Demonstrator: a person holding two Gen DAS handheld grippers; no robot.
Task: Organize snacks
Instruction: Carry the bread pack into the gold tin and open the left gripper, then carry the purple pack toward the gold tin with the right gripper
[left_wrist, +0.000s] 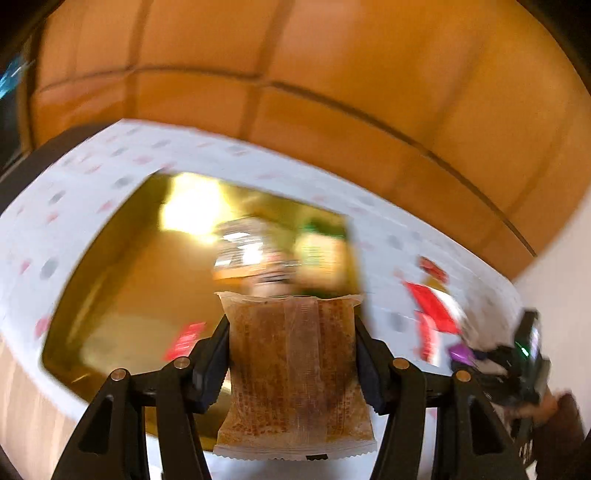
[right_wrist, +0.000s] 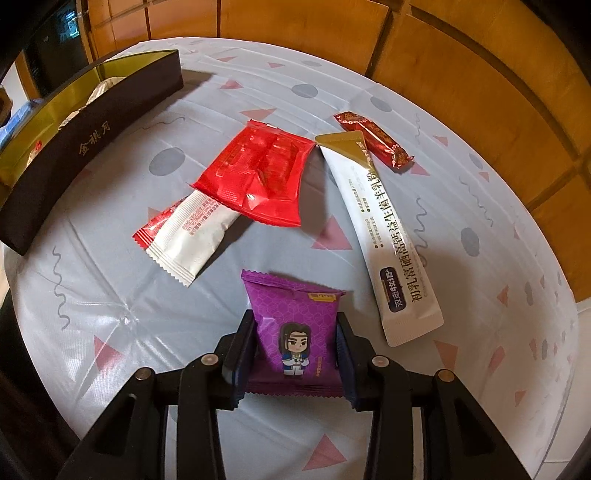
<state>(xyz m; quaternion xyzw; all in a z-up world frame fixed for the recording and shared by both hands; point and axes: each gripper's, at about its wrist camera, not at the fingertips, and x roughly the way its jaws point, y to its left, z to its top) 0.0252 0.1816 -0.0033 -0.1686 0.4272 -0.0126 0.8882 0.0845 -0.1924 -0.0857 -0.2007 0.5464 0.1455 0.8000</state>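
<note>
Through my left wrist camera, which is badly blurred, my left tongs (left_wrist: 291, 354) are clamped on a translucent brown snack packet (left_wrist: 293, 373), pads pressing both of its sides, holding it in the air in front of a gold-lined box (left_wrist: 122, 280). Only this view looks down into the box, where a few smeared wrappers lie, too blurred to name. At its right edge I can make out the right tongs (left_wrist: 524, 365) with a speck of purple. My right wrist camera is sharp and shows what the left cannot: my right tongs (right_wrist: 293, 354) gripping a purple snack pouch (right_wrist: 293, 328) with a cartoon figure, resting on the patterned worktop (right_wrist: 110, 314). Beyond it lie a red square packet (right_wrist: 258, 173) overlapping a red-and-white sachet (right_wrist: 184, 236), a long white-and-gold stick sachet (right_wrist: 388, 240), and a dark red candy bar (right_wrist: 376, 140) just beside the stick's gold tip. Here the box (right_wrist: 92, 147) appears from outside, a dark wall at the left.
</note>
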